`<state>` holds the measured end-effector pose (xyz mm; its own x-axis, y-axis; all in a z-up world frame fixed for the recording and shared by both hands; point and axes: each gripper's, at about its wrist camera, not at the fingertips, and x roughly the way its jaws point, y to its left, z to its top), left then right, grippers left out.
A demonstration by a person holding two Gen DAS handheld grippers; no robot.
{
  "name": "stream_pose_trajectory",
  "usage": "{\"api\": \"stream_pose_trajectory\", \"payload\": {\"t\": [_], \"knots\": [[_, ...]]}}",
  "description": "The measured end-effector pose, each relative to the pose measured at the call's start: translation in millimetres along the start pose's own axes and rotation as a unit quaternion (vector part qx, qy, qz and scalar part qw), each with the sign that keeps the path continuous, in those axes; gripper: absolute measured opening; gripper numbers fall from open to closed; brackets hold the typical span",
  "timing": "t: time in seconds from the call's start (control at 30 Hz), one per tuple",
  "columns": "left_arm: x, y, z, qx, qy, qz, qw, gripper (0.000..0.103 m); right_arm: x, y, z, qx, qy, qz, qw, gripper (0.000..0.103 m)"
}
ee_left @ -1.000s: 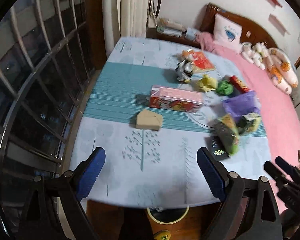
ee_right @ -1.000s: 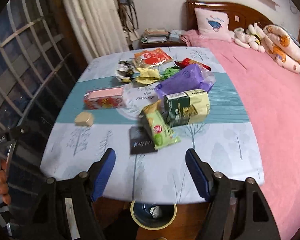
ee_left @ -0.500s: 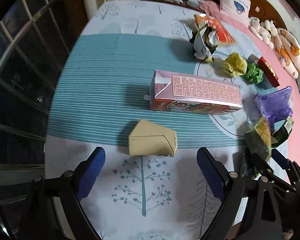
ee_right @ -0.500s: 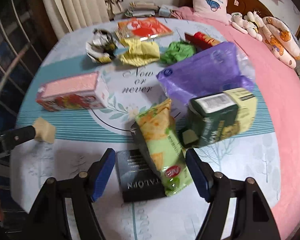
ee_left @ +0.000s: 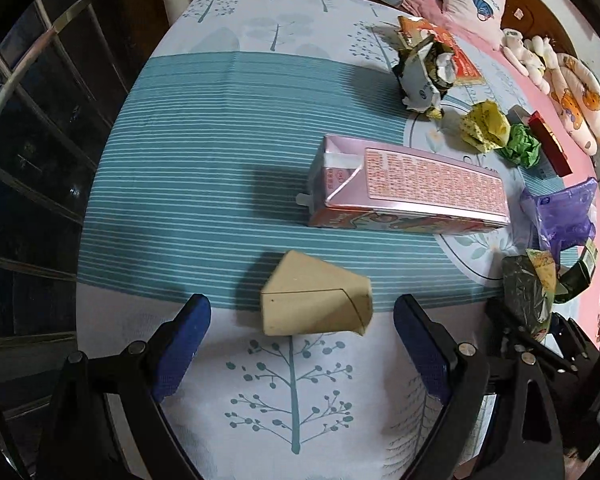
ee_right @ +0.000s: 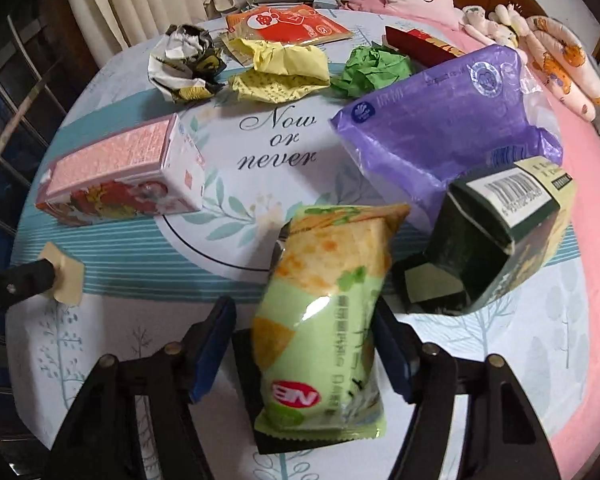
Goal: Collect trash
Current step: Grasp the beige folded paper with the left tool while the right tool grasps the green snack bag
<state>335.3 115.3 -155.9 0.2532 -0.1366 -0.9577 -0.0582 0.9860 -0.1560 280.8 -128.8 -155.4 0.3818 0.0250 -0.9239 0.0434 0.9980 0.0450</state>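
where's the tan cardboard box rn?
Left wrist view: the tan cardboard box lies on the tablecloth between the open left gripper's blue pads, untouched, just in front of the pink carton. Right wrist view shows it at far left.

The snack bag [ee_right: 320, 320] lies on a flat packet [ee_right: 248, 360], the open carton [ee_right: 496, 240] just right.

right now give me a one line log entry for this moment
left tool: open, brown box between | right tool: closing round green snack bag | nothing lifted
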Motion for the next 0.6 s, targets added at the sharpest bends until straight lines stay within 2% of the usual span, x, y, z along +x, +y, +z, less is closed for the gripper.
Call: {"api": "stream_pose_trajectory", "payload": {"t": [0.03, 0.2, 0.37, 0.47, 0.53, 0.57, 0.6], "knots": [[1.7, 0.3, 0.5, -0.001, 0.002, 0.001, 1.0, 0.092, -0.7, -4.3, 1.8, 0.004, 0.002, 0.01, 1.0, 0.056], [10.0, -0.6, -1.6, -0.002, 0.013, 0.004, 0.9999, 0.092, -1.7, -22.8, 6.0, 0.043, 0.015, 0.063, 0.997, 0.055], [20.2, -2.9, -2.5, -0.001, 0.026, 0.012, 0.9996, 0.091, -1.6, -19.0, 6.5, 0.036, 0.021, 0.067, 0.997, 0.052], [22.5, -0.3, -3.0, -0.003, 0.026, 0.013, 0.9996, 0.08, -3.7, -18.6, 7.1, 0.035, 0.014, 0.072, 0.997, 0.048], [20.7, -1.9, -3.2, 0.004, 0.021, 0.015, 0.9997, 0.07, -7.0, -18.8, 7.4, 0.031, 0.007, 0.075, 0.997, 0.044], [19.6, -2.3, -3.0, 0.008, 0.017, 0.019, 0.9996, 0.061, -9.2, -18.1, 7.1, 0.027, 0.003, 0.077, 0.997, 0.043], [20.4, -5.0, -1.3, 0.013, 0.016, 0.023, 0.9995, 0.061, -9.9, -18.5, 8.7, 0.024, 0.0, 0.078, 0.997, 0.04]]}}
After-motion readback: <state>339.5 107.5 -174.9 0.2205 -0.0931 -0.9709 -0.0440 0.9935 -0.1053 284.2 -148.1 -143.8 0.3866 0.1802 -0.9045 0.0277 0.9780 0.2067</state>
